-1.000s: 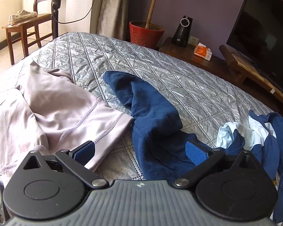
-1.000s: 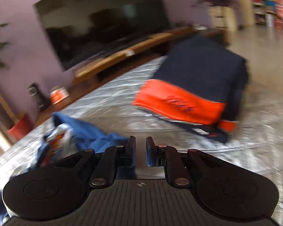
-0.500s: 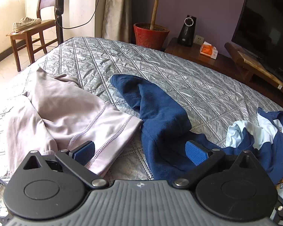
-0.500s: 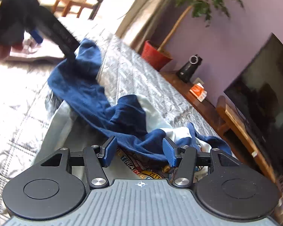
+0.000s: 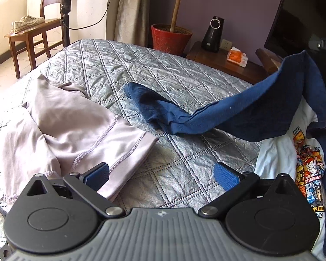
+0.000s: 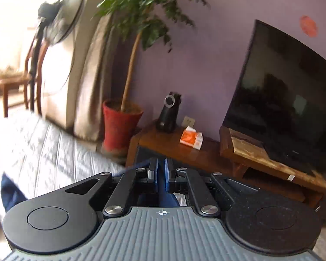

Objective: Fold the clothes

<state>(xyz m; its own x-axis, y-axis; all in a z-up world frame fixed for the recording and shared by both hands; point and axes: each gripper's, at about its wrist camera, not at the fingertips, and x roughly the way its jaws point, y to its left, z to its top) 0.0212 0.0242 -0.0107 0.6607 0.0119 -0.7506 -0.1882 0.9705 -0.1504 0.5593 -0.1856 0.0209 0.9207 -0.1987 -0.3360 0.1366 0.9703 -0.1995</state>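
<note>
A navy T-shirt [image 5: 239,113] with a white printed front [image 5: 308,163] lies on the right of the grey quilted bed [image 5: 141,65]. One navy end is pulled up taut toward the upper right; the other end rests on the quilt. My right gripper [image 6: 160,171] is closing, its jaws almost together, pinching navy fabric [image 6: 141,165] that hangs below it. My left gripper [image 5: 160,171] is open above bare quilt, holding nothing. A pale pink garment [image 5: 76,126] lies crumpled at the left, its hem just under the left finger [image 5: 97,174].
Beyond the bed stand a red plant pot [image 5: 169,37], a black speaker [image 5: 213,34] and an orange tissue pack [image 5: 237,55] on a wooden cabinet [image 6: 206,152]. A television [image 6: 282,91] is at the right. A chair with shoes [image 5: 28,21] and a fan [image 6: 58,21] are at the left.
My right gripper swung away from a folded stack, opened over the navy T-shirt, closed on it and lifted it. The shirt now stretches up to the right. The left gripper stayed put.
</note>
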